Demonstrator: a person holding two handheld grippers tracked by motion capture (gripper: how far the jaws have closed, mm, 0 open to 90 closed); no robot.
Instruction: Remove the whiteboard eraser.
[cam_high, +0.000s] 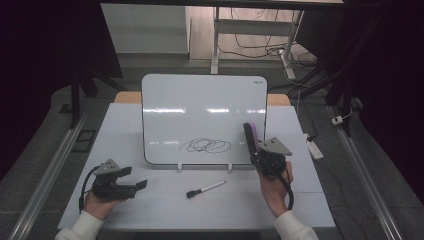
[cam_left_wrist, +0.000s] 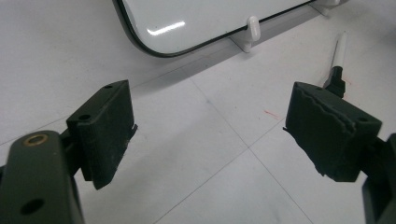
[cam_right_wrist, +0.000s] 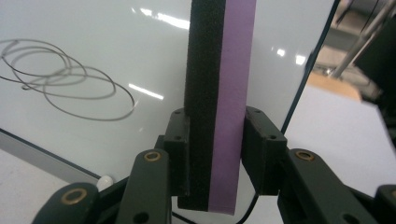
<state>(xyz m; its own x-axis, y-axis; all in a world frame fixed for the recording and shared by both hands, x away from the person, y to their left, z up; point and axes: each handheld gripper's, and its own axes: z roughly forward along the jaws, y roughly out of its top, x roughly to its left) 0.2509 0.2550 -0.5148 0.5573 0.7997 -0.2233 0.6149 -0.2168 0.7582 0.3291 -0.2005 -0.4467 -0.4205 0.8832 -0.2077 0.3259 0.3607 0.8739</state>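
Right hand-held gripper (cam_right_wrist: 217, 140) clamped on purple-and-black eraser (cam_right_wrist: 219, 84), its top cut off; left hand-held gripper (cam_left_wrist: 210, 130) apart.

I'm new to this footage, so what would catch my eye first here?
Probably the upright whiteboard at the table's middle, with a looping black scribble low on its face. Just right of that, the right gripper is shut on a black-and-purple eraser held upright near the board. A black-capped marker lies on the table in front, beside the open left gripper.

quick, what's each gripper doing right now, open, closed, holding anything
Left gripper: open, holding nothing, above the table.
Right gripper: closed on the eraser, upright before the whiteboard.
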